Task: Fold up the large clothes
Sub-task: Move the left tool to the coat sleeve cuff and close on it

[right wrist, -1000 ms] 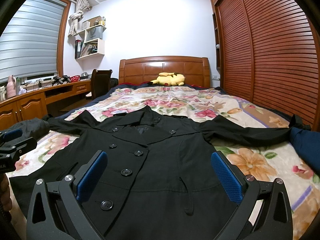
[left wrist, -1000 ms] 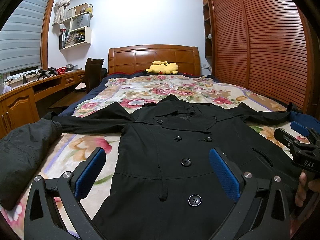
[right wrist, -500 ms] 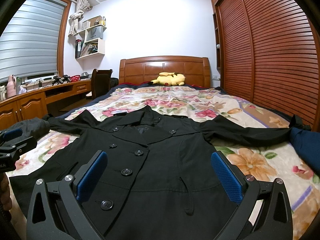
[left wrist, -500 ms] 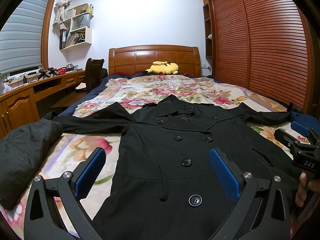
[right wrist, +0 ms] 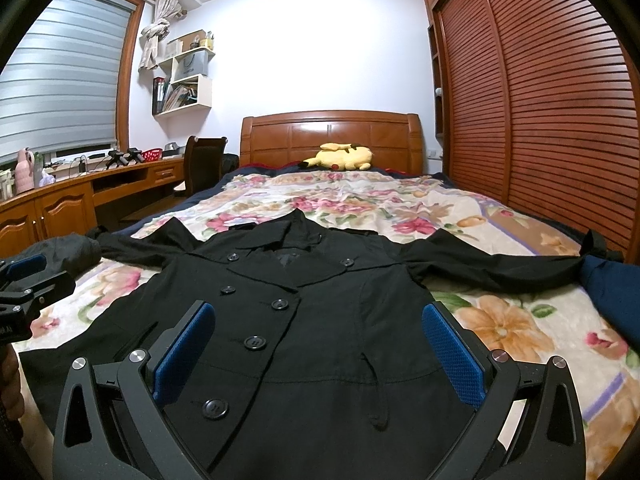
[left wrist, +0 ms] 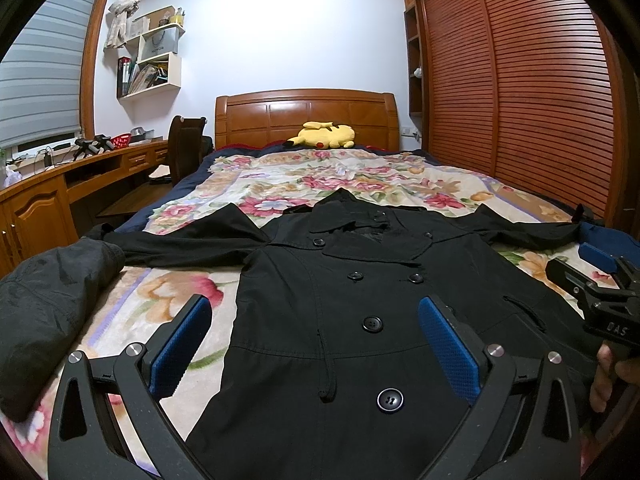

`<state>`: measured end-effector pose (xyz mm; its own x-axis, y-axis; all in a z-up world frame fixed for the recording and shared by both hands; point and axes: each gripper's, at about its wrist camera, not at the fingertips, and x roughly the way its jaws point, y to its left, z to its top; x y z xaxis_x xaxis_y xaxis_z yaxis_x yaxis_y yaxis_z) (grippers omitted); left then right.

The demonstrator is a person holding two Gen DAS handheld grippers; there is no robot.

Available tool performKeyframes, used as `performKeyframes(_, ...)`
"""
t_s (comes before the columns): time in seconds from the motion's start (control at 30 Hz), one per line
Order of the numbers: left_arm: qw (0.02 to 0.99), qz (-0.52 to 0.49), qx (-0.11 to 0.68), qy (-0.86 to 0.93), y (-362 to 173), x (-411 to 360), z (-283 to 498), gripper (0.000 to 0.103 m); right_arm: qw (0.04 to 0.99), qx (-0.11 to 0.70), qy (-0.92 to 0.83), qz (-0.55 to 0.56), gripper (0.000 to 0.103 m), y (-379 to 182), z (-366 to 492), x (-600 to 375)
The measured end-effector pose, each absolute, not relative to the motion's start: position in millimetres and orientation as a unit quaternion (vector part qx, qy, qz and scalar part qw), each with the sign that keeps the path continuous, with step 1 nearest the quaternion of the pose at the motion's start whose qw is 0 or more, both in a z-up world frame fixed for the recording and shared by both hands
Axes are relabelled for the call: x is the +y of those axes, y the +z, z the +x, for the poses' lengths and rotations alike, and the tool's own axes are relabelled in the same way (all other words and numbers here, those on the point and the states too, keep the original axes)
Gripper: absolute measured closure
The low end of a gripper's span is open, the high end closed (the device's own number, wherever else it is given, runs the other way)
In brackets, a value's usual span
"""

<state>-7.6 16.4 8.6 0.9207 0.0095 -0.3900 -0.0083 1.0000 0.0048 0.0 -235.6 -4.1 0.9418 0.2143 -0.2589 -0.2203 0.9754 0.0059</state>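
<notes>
A black double-breasted coat [left wrist: 360, 300] lies flat and face up on the flowered bedspread [left wrist: 312, 176], sleeves spread out to both sides. It also shows in the right wrist view [right wrist: 320, 312]. My left gripper [left wrist: 314, 330] is open and empty, hovering above the coat's lower left part. My right gripper [right wrist: 318, 338] is open and empty above the coat's lower right part. Each gripper shows at the edge of the other's view: the right one [left wrist: 596, 276] and the left one [right wrist: 28, 276].
A dark grey jacket [left wrist: 44, 296] is bundled at the bed's left edge. A blue garment [right wrist: 612, 292] lies at the right edge. A yellow plush toy [left wrist: 326, 135] rests by the wooden headboard. A desk [left wrist: 60, 184] runs along the left wall, slatted wardrobe doors along the right.
</notes>
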Motion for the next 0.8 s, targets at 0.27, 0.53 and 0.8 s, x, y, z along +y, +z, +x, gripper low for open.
performKeyframes(0.27, 0.977, 0.014, 0.210, 0.009, 13, 27, 1, 0.000, 0.982, 0.141, 0.129, 0.000, 0.000, 2, 1, -239)
performKeyframes(0.53, 0.976, 0.006, 0.217, 0.010, 22, 51, 12, 0.000, 0.979, 0.146, 0.143, -0.011, 0.000, 9, 11, -230)
performKeyframes(0.8, 0.973, 0.005, 0.233, 0.000, 23, 75, 32, 0.000, 0.977, 0.146, 0.151, -0.038, 0.000, 16, 30, -211)
